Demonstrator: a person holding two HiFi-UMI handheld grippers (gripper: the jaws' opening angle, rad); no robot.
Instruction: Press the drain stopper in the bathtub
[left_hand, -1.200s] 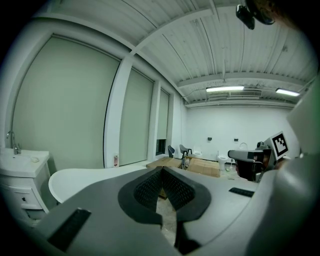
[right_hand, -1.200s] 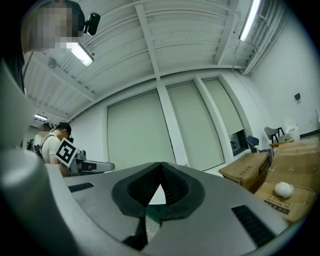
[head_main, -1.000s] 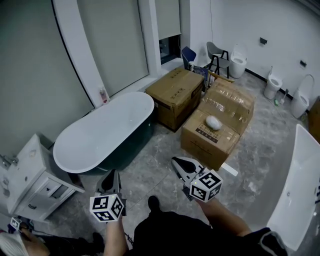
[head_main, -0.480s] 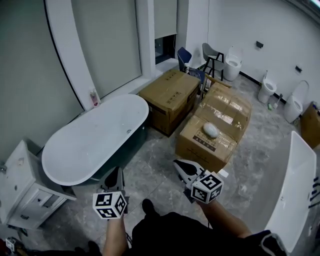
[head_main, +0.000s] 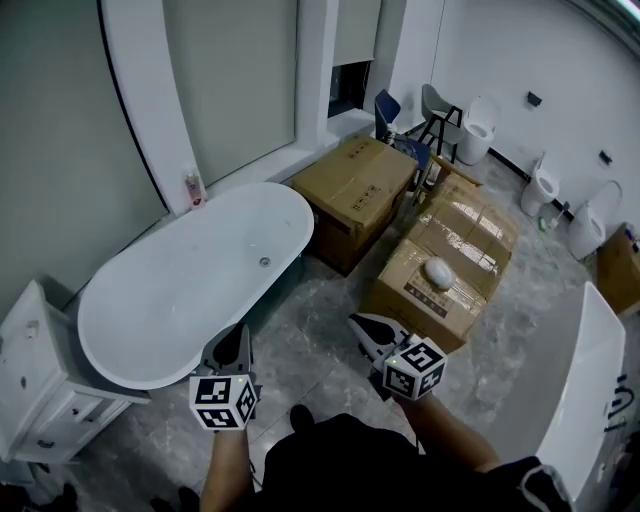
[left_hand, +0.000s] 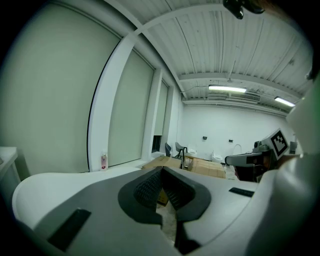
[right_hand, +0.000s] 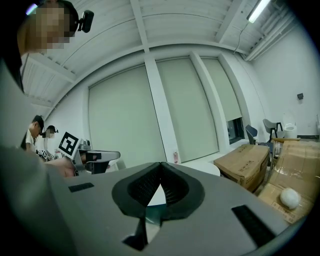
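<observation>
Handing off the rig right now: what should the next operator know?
Left gripper: shut, empty, held low by the near rim of the bathtub.
Right gripper: shut, empty, over the floor.
Drain stopper: on the tub bottom, toward the end by the cardboard boxes.
Done: nothing; neither gripper is at the stopper yet.
Left: step in, reach down, press the stopper.

White bathtub (head_main: 150, 310), brown cardboard boxes (head_main: 355, 195)

2 bathtubs (head_main: 190, 290), 3 cardboard boxes (head_main: 355, 190), 2 chairs (head_main: 440, 105), 2 tongs (head_main: 232, 345)
</observation>
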